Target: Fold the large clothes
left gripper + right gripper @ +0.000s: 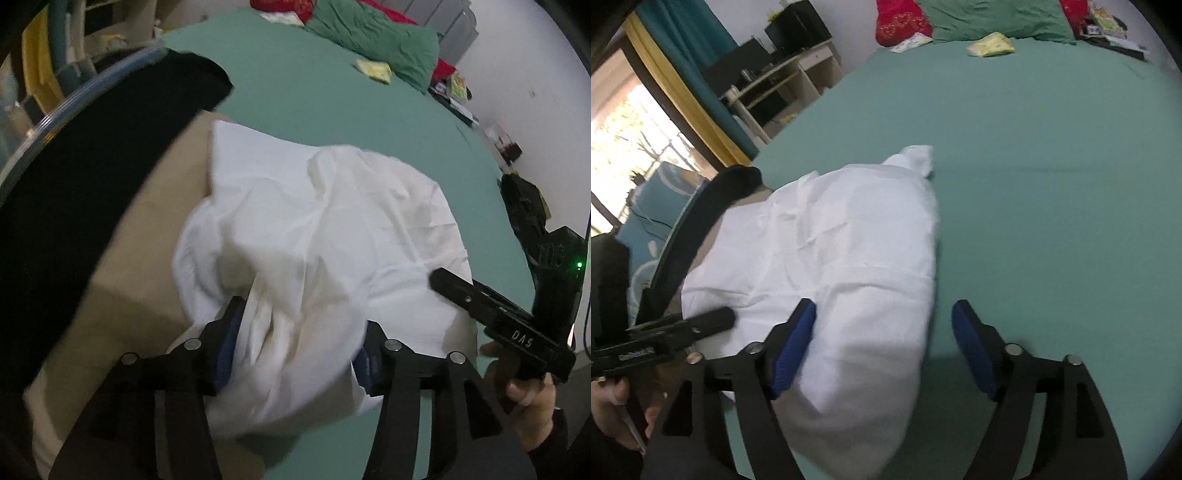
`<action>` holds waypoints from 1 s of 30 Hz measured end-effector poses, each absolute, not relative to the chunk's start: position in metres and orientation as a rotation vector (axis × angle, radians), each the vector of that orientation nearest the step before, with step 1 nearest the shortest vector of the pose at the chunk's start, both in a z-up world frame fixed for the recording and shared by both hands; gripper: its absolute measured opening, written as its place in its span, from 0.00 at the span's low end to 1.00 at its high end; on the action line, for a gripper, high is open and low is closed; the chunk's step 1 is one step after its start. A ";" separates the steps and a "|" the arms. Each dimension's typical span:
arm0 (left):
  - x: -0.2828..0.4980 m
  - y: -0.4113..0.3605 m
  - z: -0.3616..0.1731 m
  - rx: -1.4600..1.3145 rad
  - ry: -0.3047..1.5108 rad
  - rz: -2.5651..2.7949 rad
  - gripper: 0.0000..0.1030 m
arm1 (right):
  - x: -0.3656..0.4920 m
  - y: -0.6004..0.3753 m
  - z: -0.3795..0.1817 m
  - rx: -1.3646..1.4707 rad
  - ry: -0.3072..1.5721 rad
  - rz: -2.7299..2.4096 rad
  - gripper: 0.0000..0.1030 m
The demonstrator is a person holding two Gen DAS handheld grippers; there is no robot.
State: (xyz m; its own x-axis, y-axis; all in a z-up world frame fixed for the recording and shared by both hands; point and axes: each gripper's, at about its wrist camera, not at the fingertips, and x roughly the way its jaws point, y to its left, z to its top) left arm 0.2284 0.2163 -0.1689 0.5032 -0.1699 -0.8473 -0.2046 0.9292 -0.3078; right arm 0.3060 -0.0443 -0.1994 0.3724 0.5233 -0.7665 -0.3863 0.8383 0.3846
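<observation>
White garment (317,236) fabric bunches between the left gripper (299,339) pads, apparently clamped, though blur obscures contact. Right gripper (884,345) stands apart, one pad beside the cloth. Garment lies crumpled on the green bedsheet (1052,206), partly over a tan-and-black item (147,258). Recommend pulling edges taut and flat before creasing. Green pillow (376,37) and shelving (783,85) lie beyond.

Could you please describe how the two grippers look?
Both are black, with angular cut-out linkages, silver pivot pins and blue ribbed finger pads. In the left wrist view, the right gripper shows white lettering and a green light on its body.
</observation>
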 end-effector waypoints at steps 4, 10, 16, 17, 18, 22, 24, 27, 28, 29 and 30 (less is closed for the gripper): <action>0.207 0.213 -0.159 -0.376 1.029 0.070 0.58 | 0.288 -0.072 -0.186 0.100 1.032 0.540 0.85; 0.172 0.200 -0.134 -0.354 0.986 0.114 0.58 | 0.257 -0.118 -0.168 0.074 1.048 0.490 0.87; 0.142 0.172 -0.123 -0.363 0.997 0.119 0.58 | 0.226 -0.143 -0.150 0.067 1.054 0.458 0.88; 0.136 0.165 -0.120 -0.367 0.998 0.113 0.58 | 0.220 -0.147 -0.146 0.066 1.055 0.455 0.88; 0.133 0.159 -0.118 -0.370 0.996 0.103 0.58 | 0.215 -0.152 -0.143 0.066 1.055 0.452 0.88; 0.117 0.132 -0.107 -0.347 0.972 0.084 0.58 | 0.193 -0.172 -0.130 0.058 1.047 0.433 0.88; 0.109 0.118 -0.100 -0.335 0.955 0.077 0.58 | 0.181 -0.183 -0.122 0.055 1.041 0.424 0.88; 0.095 0.098 -0.083 -0.313 0.919 0.069 0.58 | 0.168 -0.195 -0.111 0.042 1.027 0.411 0.88; 0.091 0.094 -0.078 -0.309 0.907 0.063 0.58 | 0.163 -0.200 -0.107 0.036 1.020 0.406 0.88; 0.087 0.086 -0.071 -0.304 0.892 0.053 0.58 | 0.157 -0.204 -0.102 0.033 1.012 0.403 0.88; 0.082 0.079 -0.064 -0.296 0.877 0.042 0.58 | 0.152 -0.209 -0.097 0.031 1.004 0.403 0.88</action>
State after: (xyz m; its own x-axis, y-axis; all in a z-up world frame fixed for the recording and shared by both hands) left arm 0.0816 0.0789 -0.0636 0.6410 -0.0841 -0.7629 -0.1574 0.9585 -0.2379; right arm 0.1523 -0.2086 -0.0972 0.4702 0.3427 -0.8133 -0.3145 0.9261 0.2084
